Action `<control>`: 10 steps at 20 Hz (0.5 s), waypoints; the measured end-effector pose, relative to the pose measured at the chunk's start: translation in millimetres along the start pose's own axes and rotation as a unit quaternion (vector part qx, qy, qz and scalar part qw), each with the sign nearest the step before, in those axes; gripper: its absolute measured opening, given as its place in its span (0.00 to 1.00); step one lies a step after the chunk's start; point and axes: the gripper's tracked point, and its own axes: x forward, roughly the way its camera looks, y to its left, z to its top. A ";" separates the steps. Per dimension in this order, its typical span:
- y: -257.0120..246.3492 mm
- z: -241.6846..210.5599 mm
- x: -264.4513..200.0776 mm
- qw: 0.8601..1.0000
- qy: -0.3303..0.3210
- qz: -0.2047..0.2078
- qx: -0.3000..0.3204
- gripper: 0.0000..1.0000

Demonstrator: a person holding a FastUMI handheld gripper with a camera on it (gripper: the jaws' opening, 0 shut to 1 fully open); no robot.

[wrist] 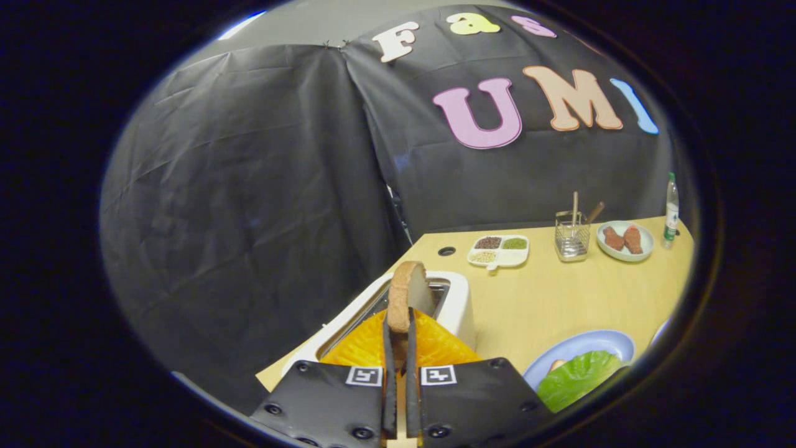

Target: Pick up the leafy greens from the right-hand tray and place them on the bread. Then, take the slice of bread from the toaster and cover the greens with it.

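1. A pale wooden table (547,305) stands in a booth hung with black cloth.
2. At the table's near left corner, a white toaster (457,298) holds one slice of bread (405,297) standing upright in its slot, with an orange ridged thing (435,345) in front of it.
3. The gripper (400,333) has its fingers nearly together, both pressing the slice's lower part, one on each face.
4. By the look of it, the slice is light and stiff but crumbly; a hold on the flat faces, near the lower middle, suits it, and a hard squeeze could break it.
5. One leaf of leafy greens (575,376) lies on a blue plate (591,342) at the near right edge; the bread beneath is mostly hidden.
6. Along the far edge stand one divided dish (499,250) of four seed heaps, one wire holder (572,236) with two sticks, one plate (625,241) bearing two brown pieces, and one bottle (671,211) at the far right corner.
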 end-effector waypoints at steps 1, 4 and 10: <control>4.0 3.5 -3.9 1.000 -0.004 0.007 0.005 0.09; 7.4 31.7 -19.2 0.999 -0.044 0.011 0.005 0.08; 2.2 84.5 -61.0 0.993 -0.115 0.015 0.016 0.08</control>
